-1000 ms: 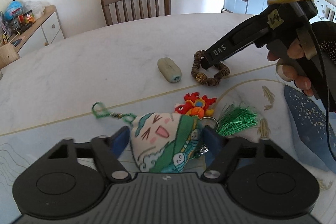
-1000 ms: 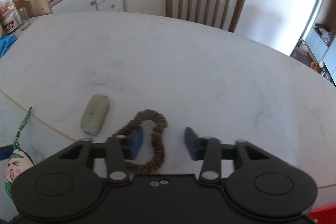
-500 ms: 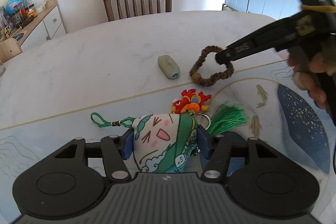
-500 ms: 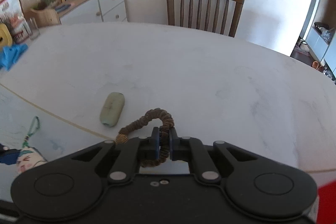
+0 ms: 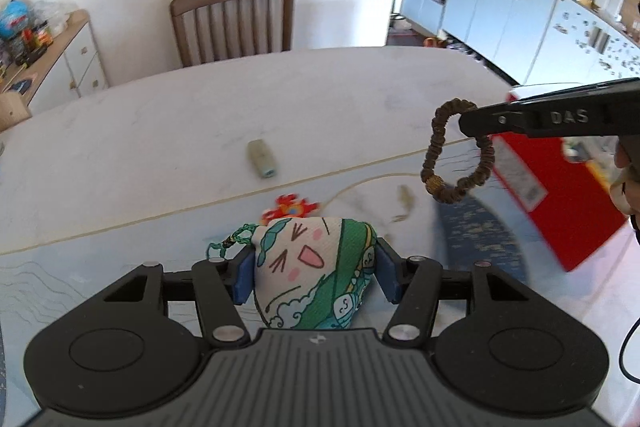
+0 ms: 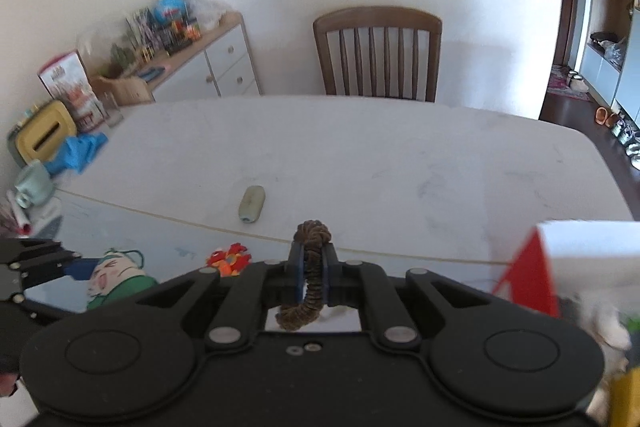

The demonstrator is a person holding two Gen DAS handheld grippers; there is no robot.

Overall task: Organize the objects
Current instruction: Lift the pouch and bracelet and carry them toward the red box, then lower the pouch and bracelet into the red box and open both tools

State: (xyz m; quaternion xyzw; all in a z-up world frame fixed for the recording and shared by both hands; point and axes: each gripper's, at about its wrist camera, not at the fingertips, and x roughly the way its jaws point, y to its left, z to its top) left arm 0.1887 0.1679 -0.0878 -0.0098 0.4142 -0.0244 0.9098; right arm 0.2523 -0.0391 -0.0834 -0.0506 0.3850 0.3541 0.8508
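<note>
The left claw (image 5: 314, 277) pinches a cartoon-face cloth pouch (image 5: 316, 267) between its blue pads, held above the counter (image 5: 200, 115). The right claw (image 6: 312, 277) is pressed together on a brown beaded bracelet (image 6: 310, 267), which dangles in the air beside a red box (image 5: 560, 195). A grey-green oval case (image 5: 262, 163) and a red charm (image 5: 288, 209) lie on the counter. The bracelet is held only by a thin section and could slip free if swung. A second ago both items rested on the counter with the claws spread; now both are lifted.
</note>
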